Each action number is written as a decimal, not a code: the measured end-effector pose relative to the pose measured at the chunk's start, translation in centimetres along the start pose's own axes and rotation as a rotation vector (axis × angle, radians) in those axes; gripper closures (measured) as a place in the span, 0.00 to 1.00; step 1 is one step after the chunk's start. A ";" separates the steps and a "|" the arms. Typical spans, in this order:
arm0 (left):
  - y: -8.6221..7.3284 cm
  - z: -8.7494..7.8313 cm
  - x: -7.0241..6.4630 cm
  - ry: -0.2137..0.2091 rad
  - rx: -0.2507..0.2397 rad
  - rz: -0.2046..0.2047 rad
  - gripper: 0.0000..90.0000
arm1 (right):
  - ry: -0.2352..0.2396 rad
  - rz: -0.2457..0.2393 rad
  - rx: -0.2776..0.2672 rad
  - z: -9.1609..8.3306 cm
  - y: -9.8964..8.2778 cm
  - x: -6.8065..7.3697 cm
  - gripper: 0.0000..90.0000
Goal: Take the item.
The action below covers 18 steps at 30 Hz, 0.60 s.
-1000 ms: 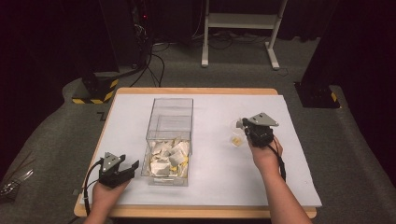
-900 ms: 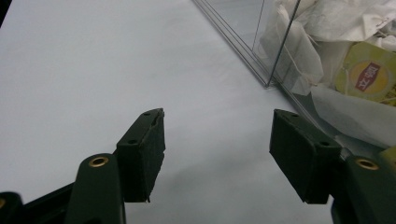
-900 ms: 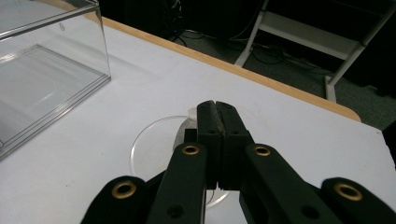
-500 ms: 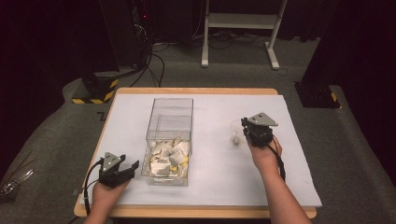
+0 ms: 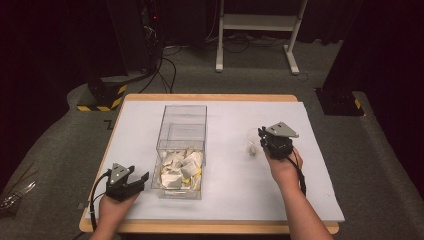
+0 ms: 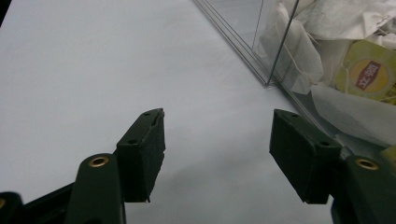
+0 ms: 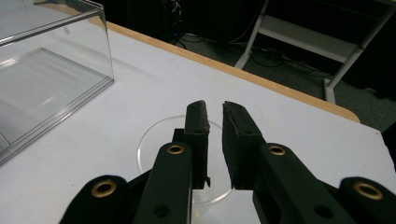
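Observation:
A clear plastic box (image 5: pixel 182 120) stands mid-table, its near end heaped with white and yellow tea bags (image 5: pixel 180 165). My left gripper (image 5: pixel 142 178) rests by the box's near left corner, open wide with nothing between its jaws (image 6: pixel 217 135). The box wall (image 6: pixel 266 56) and the tea bags (image 6: pixel 369 74) lie just to its right. My right gripper (image 5: pixel 261 135) hovers over a clear round dish (image 7: pixel 154 149), right of the box (image 7: pixel 46 56). Its jaws (image 7: pixel 215 109) have just been opening to a narrow gap, with nothing between them. A small pale tea bag (image 5: pixel 252 150) lies by the dish (image 5: pixel 251 137).
A white sheet (image 5: pixel 225 185) covers the wooden table (image 5: pixel 210 98). The far half of the box holds nothing. Beyond the table stand a white frame's legs (image 5: pixel 255 30), cables and a black-and-yellow base (image 5: pixel 102 97).
Both hands kept their places. The pale tea bag beside the right gripper looks whiter and flatter than a second ago.

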<state>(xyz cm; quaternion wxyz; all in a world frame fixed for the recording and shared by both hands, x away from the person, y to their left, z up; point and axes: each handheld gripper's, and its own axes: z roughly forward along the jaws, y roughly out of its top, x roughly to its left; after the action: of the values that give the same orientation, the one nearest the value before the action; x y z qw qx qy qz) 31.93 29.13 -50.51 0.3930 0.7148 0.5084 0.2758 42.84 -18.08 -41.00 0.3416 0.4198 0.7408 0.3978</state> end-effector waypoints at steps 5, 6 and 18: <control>0.0 0.0 0.0 0.002 0.001 0.007 0.40 | 0.001 0.011 -0.007 -0.4 -0.3 0.1 0.86; 0.0 0.0 0.0 0.002 -0.001 0.005 0.40 | 0.002 0.011 -0.008 -0.5 -0.4 0.1 0.86; 0.0 0.0 0.0 -0.001 0.000 0.002 0.40 | 0.022 0.021 -0.022 -1.5 -1.3 0.6 0.79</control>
<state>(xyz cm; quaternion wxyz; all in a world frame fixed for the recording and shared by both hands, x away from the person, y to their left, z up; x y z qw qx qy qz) 31.93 29.13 -50.51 0.3929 0.7155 0.5075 0.2760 40.88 -18.38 -41.53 0.3335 0.4195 0.7357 0.4141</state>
